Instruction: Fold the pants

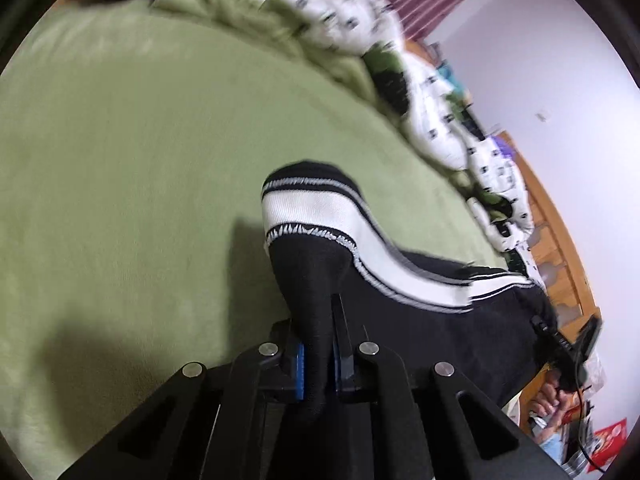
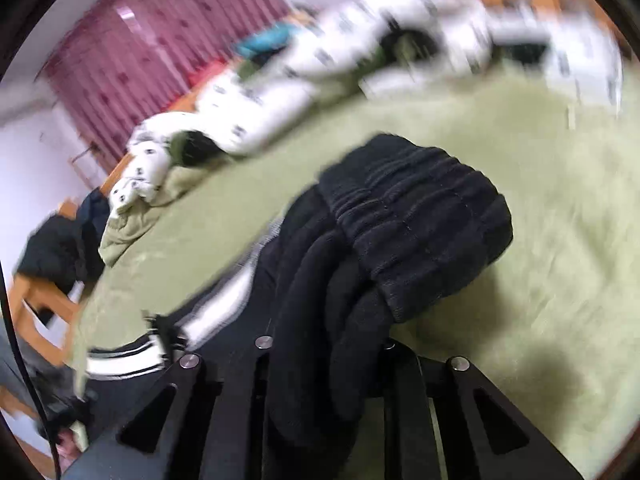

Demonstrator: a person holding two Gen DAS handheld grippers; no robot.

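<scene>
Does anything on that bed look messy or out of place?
Yes. A white patterned quilt lies crumpled along the far edge of the green bedspread, not spread flat. The black pants hang bunched between the left gripper and right gripper, not yet folded.

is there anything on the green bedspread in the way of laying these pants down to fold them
Nothing visible does. Both grippers are shut on the black pants: the left gripper on a striped part, the right gripper near the waistband. The green bedspread ahead looks bare; the crumpled white duvet lies along its far edge.
</scene>
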